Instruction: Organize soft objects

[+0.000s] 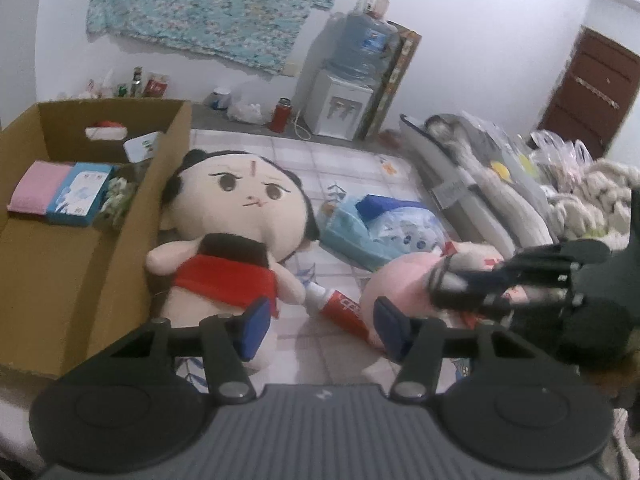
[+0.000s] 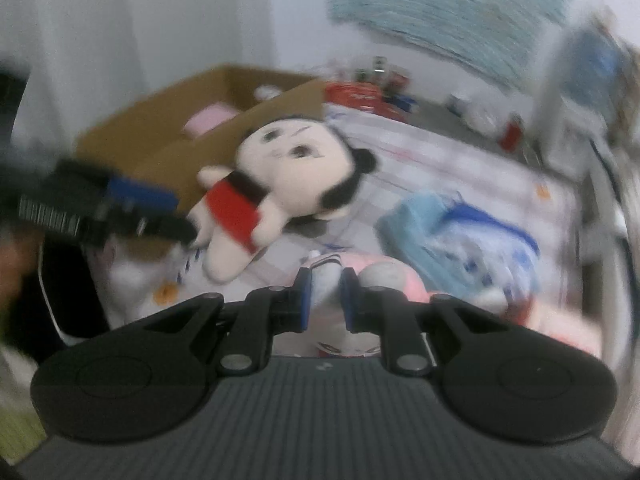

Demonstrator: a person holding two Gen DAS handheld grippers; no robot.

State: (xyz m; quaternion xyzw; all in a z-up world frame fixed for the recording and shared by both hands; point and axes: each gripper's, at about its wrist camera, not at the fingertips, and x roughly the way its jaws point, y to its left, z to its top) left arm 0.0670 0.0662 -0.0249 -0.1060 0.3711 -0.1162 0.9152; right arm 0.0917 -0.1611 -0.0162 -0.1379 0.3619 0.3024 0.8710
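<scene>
Brown corrugated cardboard box (image 1: 120, 216) stands open-topped at nine o'clock in the left wrist view, on the white tiled-pattern floor mat (image 1: 352, 152), with a pink folded cloth (image 1: 38, 190) and a light-blue printed carton (image 1: 78, 192) lying side by side inside it. Leaning against the box's near wall is the cream-coloured plush doll with black hair and a red sash (image 1: 236, 224), face up, at the centre of that view and at eleven o'clock in the right wrist view. At three o'clock from the doll lies a crumpled light-blue and white plastic pack (image 1: 380, 228), and just below it a round pink plush toy (image 1: 404, 284). A red-and-white toothpaste tube (image 1: 340, 308) lies between the doll's arm and the pink toy, touching both as far as can be seen. The left gripper (image 1: 318, 328) hangs above the mat with its blue-padded fingers spread wide, holding nothing, the doll's leg behind its left pad. The right gripper (image 2: 325, 294) has its fingers drawn close together on a pale part of the pink plush toy, which fills the narrow gap between the pads; motion blur hides which part of the toy it is.
</scene>
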